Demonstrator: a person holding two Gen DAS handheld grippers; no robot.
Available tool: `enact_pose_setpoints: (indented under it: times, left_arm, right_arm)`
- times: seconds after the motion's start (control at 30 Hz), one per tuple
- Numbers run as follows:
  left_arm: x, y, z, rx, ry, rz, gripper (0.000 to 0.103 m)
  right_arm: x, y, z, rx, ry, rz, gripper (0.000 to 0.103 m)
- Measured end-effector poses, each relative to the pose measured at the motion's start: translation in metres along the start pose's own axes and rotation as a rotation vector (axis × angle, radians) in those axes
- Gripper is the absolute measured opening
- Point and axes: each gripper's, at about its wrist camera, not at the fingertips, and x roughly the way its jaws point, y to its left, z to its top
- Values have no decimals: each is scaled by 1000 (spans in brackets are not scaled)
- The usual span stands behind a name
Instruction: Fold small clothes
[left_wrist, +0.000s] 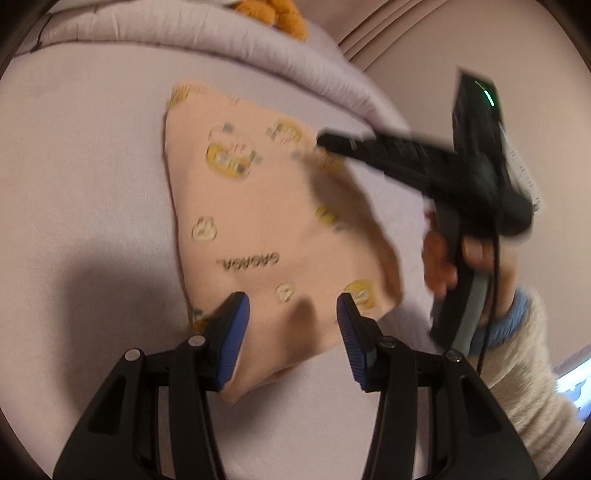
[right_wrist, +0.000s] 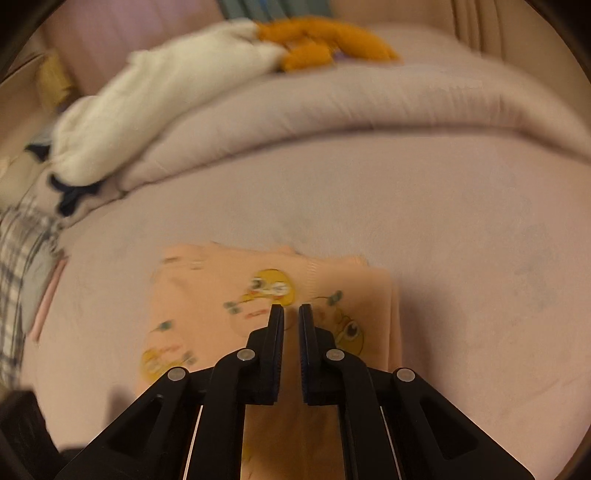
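Note:
A small peach garment (left_wrist: 266, 221) with yellow cartoon prints lies folded flat on the pale pink bed sheet (left_wrist: 81, 177). My left gripper (left_wrist: 293, 302) is open and empty, its blue pads either side of the garment's near corner, just above it. My right gripper (right_wrist: 291, 308) is nearly shut with a narrow gap and holds nothing; it hovers over the garment (right_wrist: 207, 306). In the left wrist view the right gripper (left_wrist: 325, 140) reaches over the garment's far right edge, held by a hand in a fuzzy cream sleeve (left_wrist: 532, 354).
A rolled pink duvet (right_wrist: 369, 110) runs along the back of the bed. A white garment (right_wrist: 159, 96) and an orange plush toy (right_wrist: 325, 40) lie on it. Plaid fabric (right_wrist: 18, 266) sits at the left edge.

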Motion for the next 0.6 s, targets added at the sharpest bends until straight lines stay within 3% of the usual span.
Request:
enact_pose_setpoints:
  times: [0.07, 0.3, 0.43, 0.5, 0.6]
  left_arm:
    - [-9, -2, 8, -11, -45, -23, 49]
    - [-1, 0, 52, -21, -120, 34, 49]
    - [29, 9, 67, -53, -55, 105, 48]
    - [48, 21, 68, -86, -4, 102, 47]
    - [52, 21, 74, -77, -4, 113, 47]
  right_arm:
    - [-21, 6, -14, -47, -17, 64, 4]
    - [-54, 9, -66, -174, -3, 96, 4]
    - [-37, 11, -72, -229, 35, 52, 4]
    - [-29, 6, -75, -219, 61, 52, 4]
    - [-26, 0, -78, -190, 73, 73, 4]
